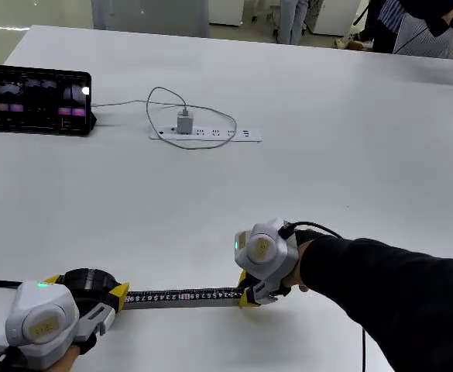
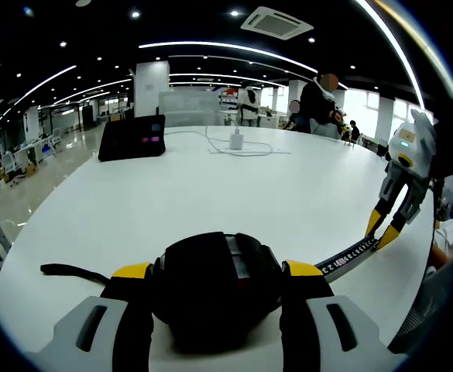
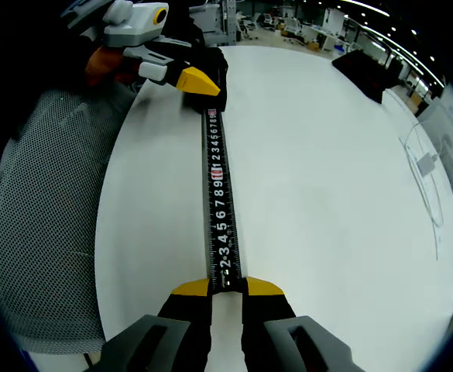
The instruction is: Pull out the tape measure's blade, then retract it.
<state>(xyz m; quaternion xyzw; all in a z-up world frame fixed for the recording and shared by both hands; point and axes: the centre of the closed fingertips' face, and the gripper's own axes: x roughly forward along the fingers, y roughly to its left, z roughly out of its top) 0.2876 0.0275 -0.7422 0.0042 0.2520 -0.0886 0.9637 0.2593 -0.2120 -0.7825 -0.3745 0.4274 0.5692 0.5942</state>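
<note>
- Nearest us, the left gripper (image 1: 87, 288) had its jaws pressed against the two sides of the tape measure (image 1: 87, 280). The black case sat on the white table (image 1: 303, 178) at the near left, and a black strap (image 2: 63, 270) trailed away from it.
- The blade (image 1: 183, 296) lay flat on the table with its numbers up. It ran straight from the case mouth to the right, and we judged it only partly drawn out.
- At the blade's far end, the right gripper (image 1: 246, 298) had its fingertips pinched together on the tip. From that gripper's own view, the blade (image 3: 218, 201) ran dead ahead to the case.
- We judged the step in hand to be the pull-out. To do it well:
  - Draw the right gripper along the blade's own line, low over the table, so the blade neither twists nor buckles.
  - Hold the case steady so it does not slide after the pull.
  - Keep the pinch firm on the tip, since a slip would let the blade snap home.
  - For the return, walk the tip back under control.
- Farther off stood a power strip (image 1: 207, 134) with a charger (image 1: 184, 122) plugged in, and a tablet (image 1: 40, 99). All were well apart from the work.
</note>
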